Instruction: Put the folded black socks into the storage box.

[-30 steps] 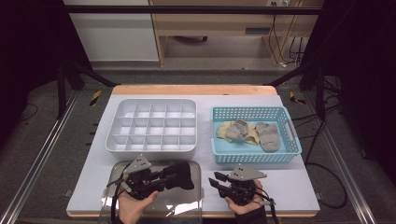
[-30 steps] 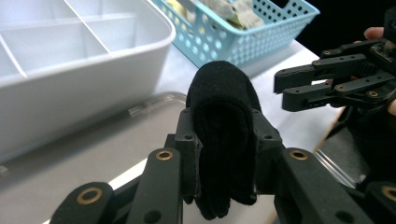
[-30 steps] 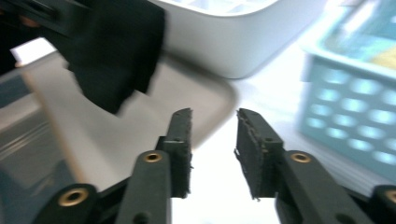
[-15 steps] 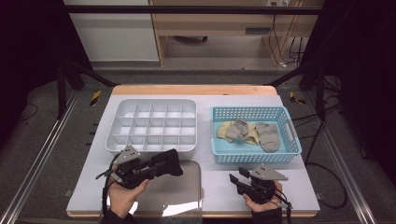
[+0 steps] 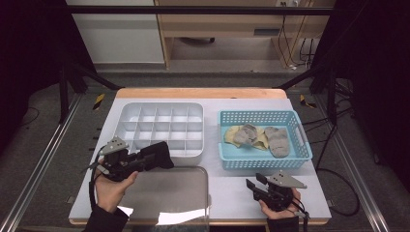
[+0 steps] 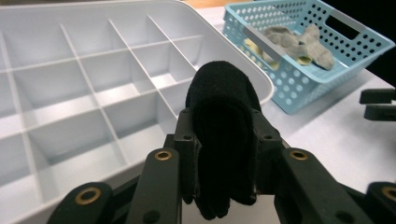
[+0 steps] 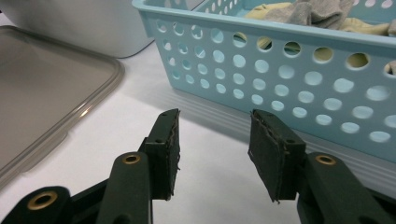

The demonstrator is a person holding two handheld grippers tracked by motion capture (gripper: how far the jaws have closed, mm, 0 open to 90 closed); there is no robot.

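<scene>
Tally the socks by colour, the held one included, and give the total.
Black sock, in the left tongs: 1
Grey socks, in the basket: 2, one and another
Yellow sock, in the basket, partly under a grey one: 1
Total: 4

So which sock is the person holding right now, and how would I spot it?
Start at the white divided tray on the table's left half. Just in front of it, the left gripper is clamped on a rolled black sock. The socks in the blue basket are grey and yellow; this one is black and off the table.
</scene>
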